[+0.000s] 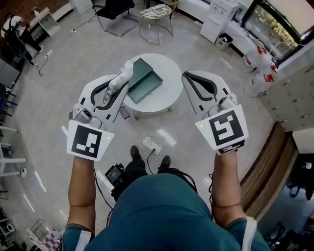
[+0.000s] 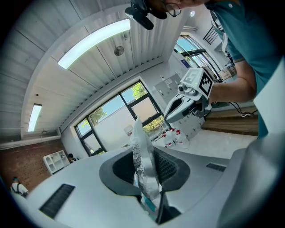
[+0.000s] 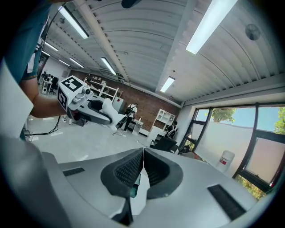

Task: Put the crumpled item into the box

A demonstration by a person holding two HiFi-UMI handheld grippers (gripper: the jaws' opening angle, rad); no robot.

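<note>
In the head view a teal open box [image 1: 145, 82] lies on a small round white table [image 1: 170, 68] below me. My left gripper [image 1: 123, 80] hovers over the table's left edge, shut on the crumpled item [image 1: 125, 71], a silvery white wrapper. The left gripper view shows that crumpled item [image 2: 142, 156] pinched upright between the dark pads, sticking out past the tips. My right gripper [image 1: 187, 77] hangs at the table's right edge. In the right gripper view its fingertips [image 3: 143, 152] meet with nothing between them. Each gripper view also shows the other gripper across the room.
A dark phone-like object [image 1: 124, 112] sits under the table's left side. A white power strip [image 1: 151, 145] with cables lies on the floor by my feet. A wire chair [image 1: 156, 15] and a black chair [image 1: 116, 11] stand beyond the table. Water jugs [image 1: 255, 55] line the right wall.
</note>
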